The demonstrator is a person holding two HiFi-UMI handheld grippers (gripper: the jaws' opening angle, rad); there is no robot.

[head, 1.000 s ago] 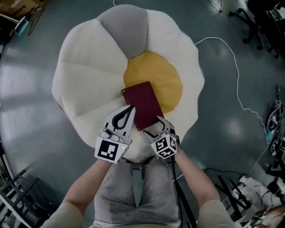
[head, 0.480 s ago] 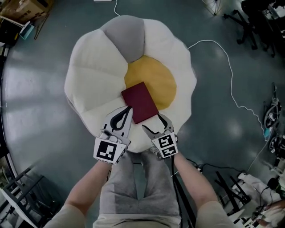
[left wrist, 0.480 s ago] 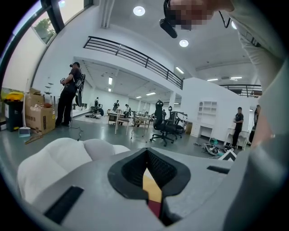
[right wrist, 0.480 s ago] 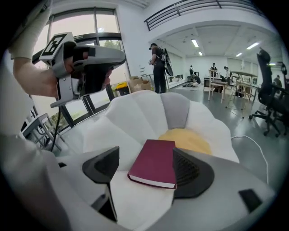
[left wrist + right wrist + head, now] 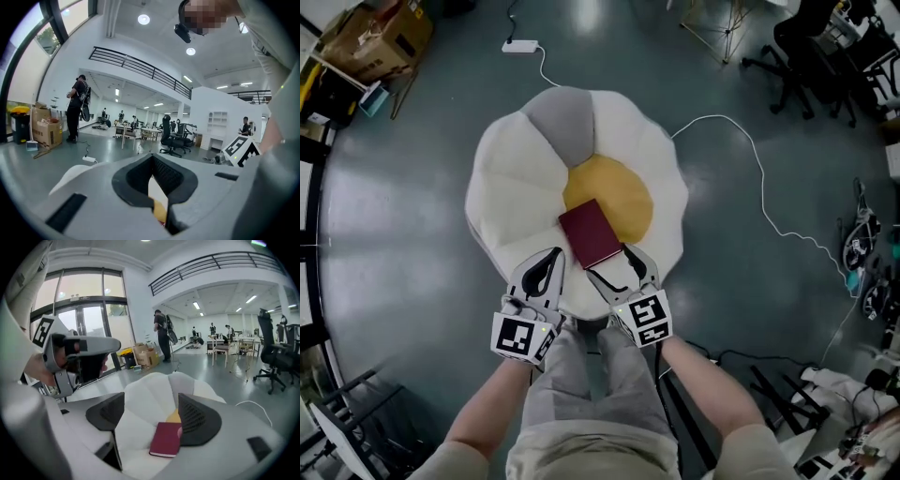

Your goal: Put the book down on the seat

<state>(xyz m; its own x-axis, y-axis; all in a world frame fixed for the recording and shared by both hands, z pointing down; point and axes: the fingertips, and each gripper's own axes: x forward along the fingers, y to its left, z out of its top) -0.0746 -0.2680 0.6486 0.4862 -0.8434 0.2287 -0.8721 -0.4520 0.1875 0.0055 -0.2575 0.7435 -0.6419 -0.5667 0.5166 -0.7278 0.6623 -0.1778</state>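
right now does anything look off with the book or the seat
Nothing stands out. The book lies flat and closed on the seat, partly on its yellow centre, partly on a white petal, turned slightly. The right hand-held gripper is open, the left hand-held gripper shut and empty.

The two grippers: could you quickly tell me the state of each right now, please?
Left gripper: shut, holding nothing.
Right gripper: open and empty; the book lies on the seat beyond its jaws.

Book [image 5: 590, 234] lies on the seat [image 5: 511, 187], centre frame; left gripper [image 5: 549, 267] just below-left of it, right gripper [image 5: 613, 263] just below-right.
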